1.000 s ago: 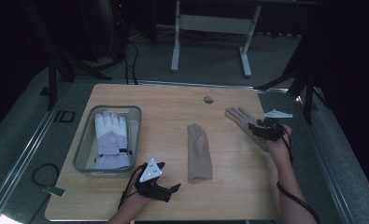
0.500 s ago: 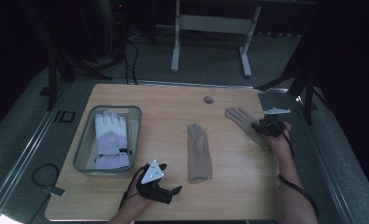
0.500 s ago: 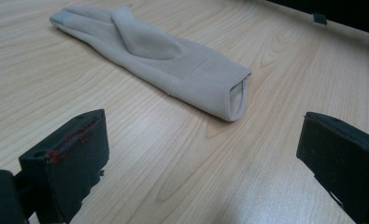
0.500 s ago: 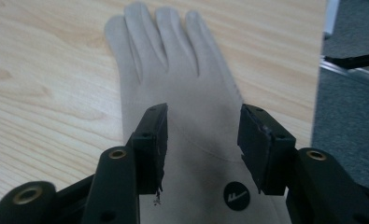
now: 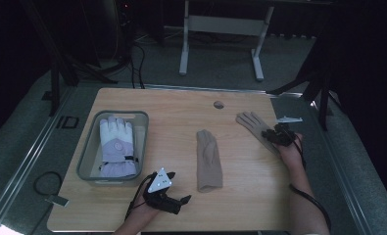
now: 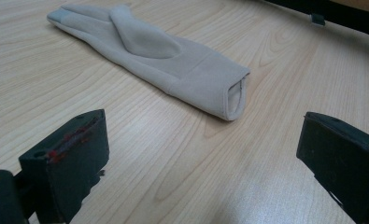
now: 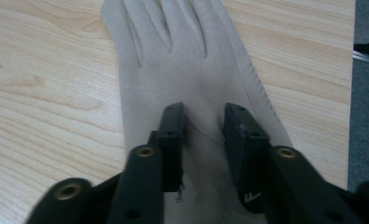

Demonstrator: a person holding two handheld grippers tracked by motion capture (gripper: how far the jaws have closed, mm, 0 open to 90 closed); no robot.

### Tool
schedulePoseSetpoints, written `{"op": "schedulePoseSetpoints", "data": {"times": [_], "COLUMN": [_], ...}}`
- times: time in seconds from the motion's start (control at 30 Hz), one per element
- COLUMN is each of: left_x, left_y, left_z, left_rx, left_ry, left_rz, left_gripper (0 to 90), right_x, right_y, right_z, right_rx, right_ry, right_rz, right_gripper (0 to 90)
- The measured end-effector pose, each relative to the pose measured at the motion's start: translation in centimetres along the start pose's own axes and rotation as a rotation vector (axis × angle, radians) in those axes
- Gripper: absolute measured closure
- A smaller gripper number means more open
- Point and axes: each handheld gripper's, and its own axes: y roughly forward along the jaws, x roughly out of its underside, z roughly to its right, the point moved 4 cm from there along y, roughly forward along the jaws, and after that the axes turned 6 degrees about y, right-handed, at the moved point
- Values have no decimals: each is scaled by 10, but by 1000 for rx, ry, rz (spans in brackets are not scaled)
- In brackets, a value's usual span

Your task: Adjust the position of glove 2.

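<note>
A beige glove lies flat at the table's right, fingers pointing away from the person. My right gripper is down on its wrist end. In the right gripper view its tips rest on the glove with a narrow strip of fabric in the gap; the jaws have just been closing and do not pinch the cloth. A second beige glove lies mid-table. My left gripper rests near the front edge, jaws wide apart, facing that glove's cuff with nothing between them.
A grey bin at the left holds a white and lavender ski glove. A small dark round thing sits near the table's far edge. Beyond the table stand a white frame and dark stands on the floor.
My right gripper has come down onto the right glove and its jaws have narrowed. The left gripper and both other gloves have not moved.
</note>
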Motion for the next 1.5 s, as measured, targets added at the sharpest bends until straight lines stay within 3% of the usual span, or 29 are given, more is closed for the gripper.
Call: {"op": "schedulePoseSetpoints", "data": {"times": [0.17, 0.2, 0.33, 0.63, 0.83, 0.97, 1.23, 1.5], "left_x": [0, 0, -1, -3, -3, -4, -5, -5], "left_y": [0, 0, -1, -2, -2, -3, -4, -3], "left_z": [0, 0, 0, -1, 1, 1, 1, 1], "left_rx": [-3, -2, -6, -15, -11, -9, -10, -9], "left_ry": [0, -1, -1, 3, 10, 13, 18, 18], "left_rz": [2, 3, 6, 11, 12, 14, 20, 21], "left_gripper": [25, 25, 25, 25, 25, 25, 25, 25], "right_x": [0, -1, -4, -13, -7, 6, 42, 68], "right_y": [-1, -1, -7, -50, -80, -93, -91, -74], "right_z": [-4, -5, -11, -43, -66, -81, -95, -95], "right_rx": [32, 47, 76, 126, 181, 187, 211, 233], "right_ry": [12, 49, 98, 222, 304, 354, 390, 393], "right_rz": [-1, -4, 10, 112, 173, 194, 163, 105], "right_gripper": [800, 828, 837, 837, 837, 836, 834, 760]}}
